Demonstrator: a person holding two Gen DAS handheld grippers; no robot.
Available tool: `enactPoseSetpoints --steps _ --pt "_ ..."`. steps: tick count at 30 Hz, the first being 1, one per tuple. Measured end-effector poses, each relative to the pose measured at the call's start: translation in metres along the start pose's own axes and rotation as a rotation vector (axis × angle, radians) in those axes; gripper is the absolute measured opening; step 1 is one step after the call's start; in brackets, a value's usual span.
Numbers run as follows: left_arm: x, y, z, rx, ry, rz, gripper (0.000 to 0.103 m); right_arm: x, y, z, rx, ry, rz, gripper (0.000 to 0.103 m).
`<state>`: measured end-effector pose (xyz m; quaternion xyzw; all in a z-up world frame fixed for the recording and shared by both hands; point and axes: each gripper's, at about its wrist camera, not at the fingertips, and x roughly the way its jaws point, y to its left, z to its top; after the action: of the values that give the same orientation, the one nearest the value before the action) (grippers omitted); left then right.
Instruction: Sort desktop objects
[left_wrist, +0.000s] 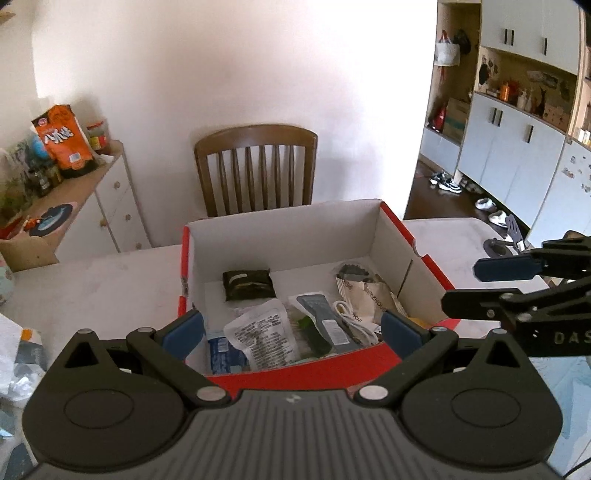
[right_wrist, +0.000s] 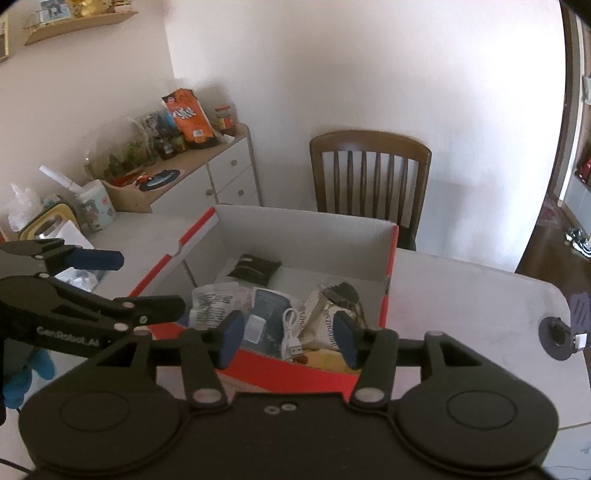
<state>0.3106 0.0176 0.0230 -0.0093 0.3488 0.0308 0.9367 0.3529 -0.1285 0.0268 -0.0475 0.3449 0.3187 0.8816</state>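
- Closest in, the left tool (left_wrist: 291, 328) hangs over the near red wall of the box, its blue pads spread wide with nothing between them.
- The right tool (right_wrist: 290, 339) sits over the same near edge, pads apart and empty as well; no earlier picture, so that's all I can say of it.
- Each tool shows up in the other's view, side on, just beside the box and not touching it.
- Down in the red-and-white cardboard box (left_wrist: 397, 243), on the pale tabletop (left_wrist: 110, 277), the sorted things lie piled at the near end.
- There's a white printed pouch (left_wrist: 260, 334), a grey-blue flat packet (left_wrist: 325, 319) just beside it, and a coiled white USB cable (right_wrist: 291, 334) lying partly across that packet.
- A crumpled beige wrapper (right_wrist: 325, 317) fills the right corner.
- Further back, on its own on the box floor, a dark square pouch (left_wrist: 248, 284).
- Beyond the box, a brown wooden chair (left_wrist: 256, 168) stands against the white wall.
- Off to the left, a sideboard carries an orange snack bag (left_wrist: 66, 142).
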Motion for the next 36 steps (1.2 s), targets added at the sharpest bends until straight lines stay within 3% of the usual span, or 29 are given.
enactPoseSetpoints --steps 3,17,25,36 --pt "-0.009 0.0 -0.003 -0.01 0.0 -0.001 0.103 -0.012 0.009 -0.003 -0.029 -0.031 -0.014 0.062" --pt "-0.046 -0.007 -0.029 -0.053 0.021 0.047 0.103 -0.046 0.024 -0.025 -0.017 -0.055 -0.01 0.069" --pt "-0.061 -0.011 -0.039 -0.056 0.024 0.051 0.103 -0.058 0.03 -0.035 -0.026 -0.067 -0.017 0.078" --pt "-0.067 -0.019 -0.048 -0.061 0.052 0.037 0.103 -0.066 0.032 -0.049 -0.027 -0.074 -0.051 0.082"
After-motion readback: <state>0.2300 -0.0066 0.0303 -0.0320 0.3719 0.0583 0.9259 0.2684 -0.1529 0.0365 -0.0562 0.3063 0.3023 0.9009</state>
